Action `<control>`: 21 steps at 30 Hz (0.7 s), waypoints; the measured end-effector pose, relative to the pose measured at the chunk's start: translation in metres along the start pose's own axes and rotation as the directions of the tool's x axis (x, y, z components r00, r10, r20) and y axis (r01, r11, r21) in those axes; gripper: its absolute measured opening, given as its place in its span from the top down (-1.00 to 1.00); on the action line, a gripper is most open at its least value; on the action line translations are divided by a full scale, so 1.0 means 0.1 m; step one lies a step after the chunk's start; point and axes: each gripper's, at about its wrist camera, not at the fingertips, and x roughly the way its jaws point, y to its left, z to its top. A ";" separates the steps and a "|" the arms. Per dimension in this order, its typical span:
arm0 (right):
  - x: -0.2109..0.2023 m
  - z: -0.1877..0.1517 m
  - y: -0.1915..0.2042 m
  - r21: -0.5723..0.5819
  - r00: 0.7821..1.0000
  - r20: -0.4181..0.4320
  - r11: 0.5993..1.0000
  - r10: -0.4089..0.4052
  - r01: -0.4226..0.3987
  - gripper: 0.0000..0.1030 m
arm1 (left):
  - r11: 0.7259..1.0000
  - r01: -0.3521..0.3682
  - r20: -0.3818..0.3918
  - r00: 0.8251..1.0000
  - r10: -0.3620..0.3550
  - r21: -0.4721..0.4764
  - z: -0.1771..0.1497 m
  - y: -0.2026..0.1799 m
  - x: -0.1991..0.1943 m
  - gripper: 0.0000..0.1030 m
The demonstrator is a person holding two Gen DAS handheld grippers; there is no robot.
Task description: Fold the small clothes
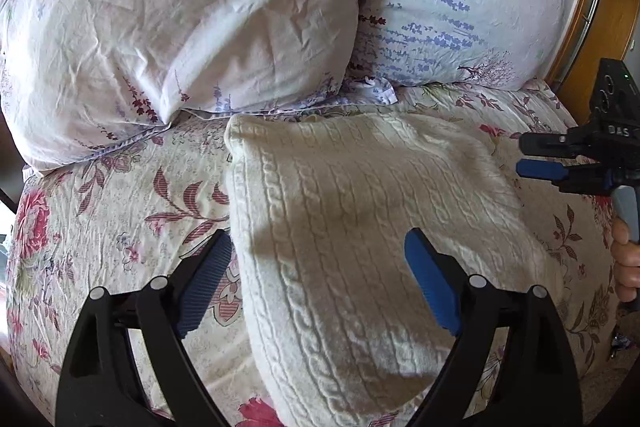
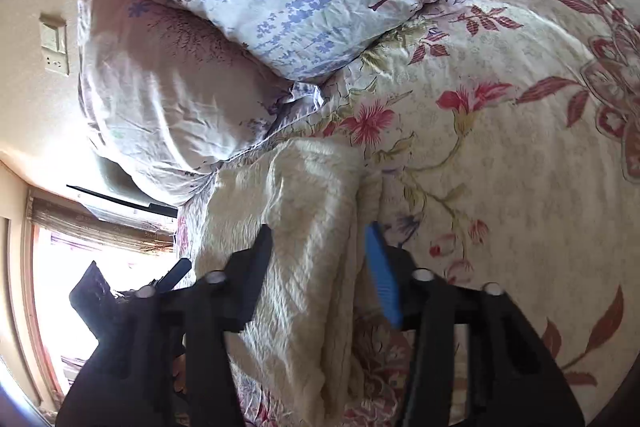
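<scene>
Both the left tongs [image 1: 318,279] and right tongs [image 2: 320,267] hang apart above the folded cream sweater [image 1: 360,227], so pressing its edges flat should finish the fold neatly.

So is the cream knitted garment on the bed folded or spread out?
Folded: the cream cable-knit sweater lies as a compact rectangle on the floral bedspread, layered edges showing, no sleeves spread.

A cream cable-knit garment [image 1: 344,227] lies folded into a thick, slightly rumpled rectangle on the floral bedspread [image 1: 120,211], its far edge just below the pillows [image 1: 180,19].
</scene>
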 end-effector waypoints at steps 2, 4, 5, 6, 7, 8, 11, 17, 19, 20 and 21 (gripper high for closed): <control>0.02 -0.13 0.05 -0.005 1.000 -0.009 1.000 0.010 -0.010 -0.18 | 1.000 -0.019 -0.005 1.000 0.019 0.012 -0.07 -0.02 -0.03 -0.71; 0.10 -0.24 0.11 -0.027 1.000 -0.020 1.000 -0.010 0.010 -0.18 | 0.999 -0.035 -0.010 0.999 0.036 0.026 -0.13 -0.05 -0.06 -0.71; 0.15 -0.29 0.14 -0.037 0.999 -0.030 0.999 -0.025 0.023 -0.18 | 0.999 -0.043 -0.015 0.999 0.044 0.033 -0.16 -0.06 -0.07 -0.71; 0.23 -0.32 0.19 -0.048 0.999 -0.038 0.998 -0.038 0.036 -0.04 | 0.998 -0.048 -0.021 0.999 0.049 0.039 -0.19 -0.07 -0.07 -0.71; 0.17 -0.35 0.20 -0.068 0.997 -0.047 0.996 -0.059 0.056 0.16 | 0.998 -0.051 -0.027 0.998 0.052 0.041 -0.21 -0.07 -0.07 -0.71; 0.23 -0.37 0.24 -0.096 0.995 -0.050 0.992 -0.089 0.084 0.68 | 0.998 -0.054 -0.032 0.998 0.055 0.042 -0.23 -0.07 -0.07 -0.71; 0.29 -0.37 0.29 -0.135 0.977 0.001 0.968 -0.212 0.211 0.86 | 0.998 -0.051 -0.043 0.998 0.052 0.032 -0.27 -0.04 -0.07 -0.73; 0.37 -0.30 0.20 -0.085 0.948 0.023 0.944 -0.317 0.318 0.87 | 0.998 -0.054 -0.041 0.998 0.055 0.031 -0.33 -0.02 -0.10 -0.76; 0.26 -0.35 0.23 -0.078 0.959 0.033 0.956 -0.280 0.282 0.85 | 0.999 -0.051 -0.023 0.998 0.051 0.014 -0.37 0.04 -0.18 -0.76; 0.18 -0.40 0.26 -0.080 0.963 0.045 0.960 -0.265 0.267 0.72 | 0.999 -0.045 -0.013 0.999 0.045 -0.003 -0.39 0.09 -0.23 -0.76; 0.10 -0.46 0.28 -0.089 0.962 0.056 0.958 -0.268 0.272 0.38 | 0.999 -0.036 -0.004 0.999 0.036 -0.021 -0.41 0.13 -0.27 -0.76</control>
